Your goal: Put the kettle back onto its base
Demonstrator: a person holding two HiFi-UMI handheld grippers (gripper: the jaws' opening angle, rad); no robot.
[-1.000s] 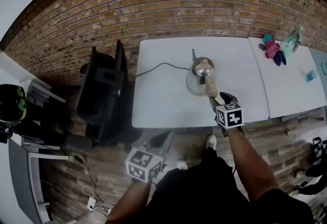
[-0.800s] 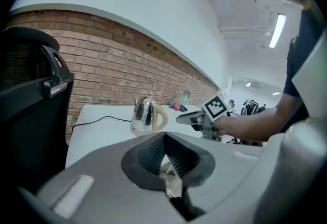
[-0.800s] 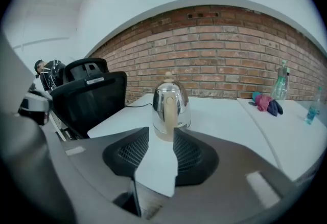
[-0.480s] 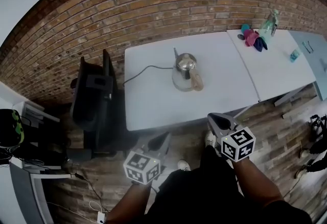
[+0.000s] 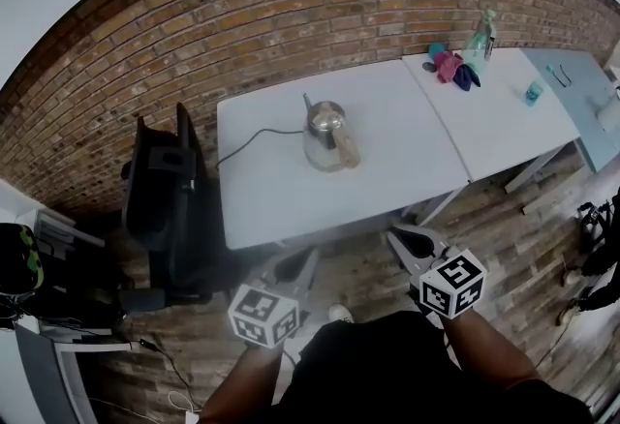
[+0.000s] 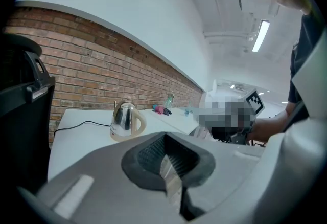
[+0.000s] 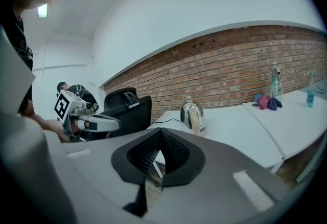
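Kettle (image 5: 325,127) upright on base (image 6: 118,137), mid table (image 5: 271,204). Handle toward 5 o'clock, spout toward 11. Cord (image 5: 262,132) leaves base toward 9 o'clock.

Left gripper (image 5: 308,257) at 6 o'clock of kettle, just off table's front edge. Jaws closed together, nothing between.

Right gripper (image 5: 397,236) at 5 o'clock of kettle, off table. Jaws closed together, empty.

Both well apart from kettle.

Chair (image 5: 160,190) at 9 o'clock of table. Second table (image 5: 504,122) at 3 o'clock, bearing bottle (image 5: 479,33) and cloths (image 5: 450,64).

Kettle (image 5: 326,134) mid table (image 5: 387,170), cord (image 5: 254,139) to its left, chair (image 5: 160,190) left of table.
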